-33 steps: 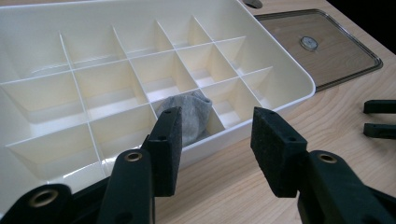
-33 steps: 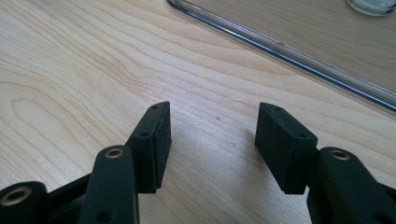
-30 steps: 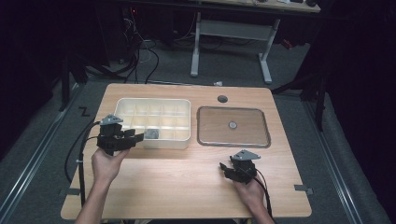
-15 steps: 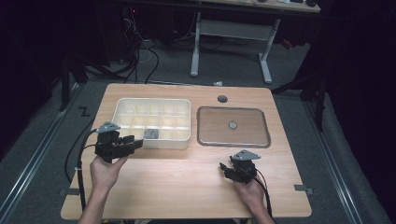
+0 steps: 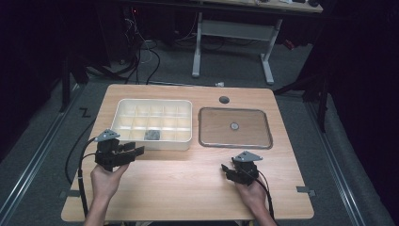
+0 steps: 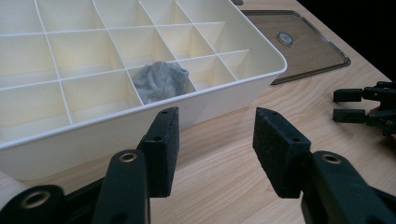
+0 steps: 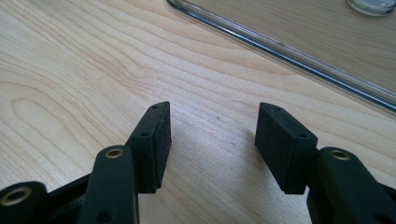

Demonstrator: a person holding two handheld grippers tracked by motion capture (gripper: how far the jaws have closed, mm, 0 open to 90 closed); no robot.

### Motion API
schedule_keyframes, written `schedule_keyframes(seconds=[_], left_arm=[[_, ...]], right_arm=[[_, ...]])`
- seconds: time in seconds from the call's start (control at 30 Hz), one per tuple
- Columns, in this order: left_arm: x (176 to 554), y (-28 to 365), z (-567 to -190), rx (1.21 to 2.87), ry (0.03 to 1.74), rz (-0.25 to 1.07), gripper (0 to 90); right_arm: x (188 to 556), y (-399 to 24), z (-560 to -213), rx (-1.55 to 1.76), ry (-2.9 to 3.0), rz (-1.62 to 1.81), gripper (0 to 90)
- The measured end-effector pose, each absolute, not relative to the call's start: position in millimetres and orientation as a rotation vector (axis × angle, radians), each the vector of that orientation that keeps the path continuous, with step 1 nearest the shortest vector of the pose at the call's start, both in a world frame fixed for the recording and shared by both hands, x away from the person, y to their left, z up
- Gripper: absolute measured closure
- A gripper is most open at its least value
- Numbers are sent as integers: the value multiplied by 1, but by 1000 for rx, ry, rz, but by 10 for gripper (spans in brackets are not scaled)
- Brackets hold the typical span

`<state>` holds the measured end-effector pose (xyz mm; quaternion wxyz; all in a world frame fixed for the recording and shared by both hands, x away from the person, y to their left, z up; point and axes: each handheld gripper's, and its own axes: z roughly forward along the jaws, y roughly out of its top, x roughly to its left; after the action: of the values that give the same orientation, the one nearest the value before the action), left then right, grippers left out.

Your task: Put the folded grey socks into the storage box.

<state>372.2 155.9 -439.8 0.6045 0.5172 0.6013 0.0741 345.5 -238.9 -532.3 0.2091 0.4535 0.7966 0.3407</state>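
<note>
The left gripper [image 5: 136,151] hung just off the near long wall of the cream compartment box [image 5: 123,104], its jaws released with nothing between them and only bare wooden table [image 5: 188,188] showing in the gap; they had just been opening a little wider. Seen along those jaws in the left gripper view, the grey crumpled cloth [image 6: 161,81] lay just ahead and slightly to the left of the left gripper [image 6: 215,140], bunched inside one compartment of the box's nearest row (third cell from the right end in that view). In the high view the same cloth [image 5: 152,135] sat in the row closest to the person, just beyond the gripper's tips.

The right gripper [image 5: 226,169] sat well apart from the left one, low over the table, its jaws likewise spread and holding nothing. Ahead of it, and a little to its right, lay the clear lid [image 5: 235,141] flat on the wood, with a small round knob [image 5: 234,126] at its centre. In the right gripper view the lid's glossy rim [image 7: 280,44] ran slantwise just beyond the right gripper [image 7: 212,135].
</note>
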Motion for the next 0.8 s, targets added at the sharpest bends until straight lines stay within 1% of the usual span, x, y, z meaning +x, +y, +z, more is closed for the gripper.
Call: schedule_keyframes(seconds=[0.8], left_arm=[[360, 156, -462, 1177, 1418, 125, 496]], right_arm=[[345, -239, -532, 1263, 2216, 948, 460]])
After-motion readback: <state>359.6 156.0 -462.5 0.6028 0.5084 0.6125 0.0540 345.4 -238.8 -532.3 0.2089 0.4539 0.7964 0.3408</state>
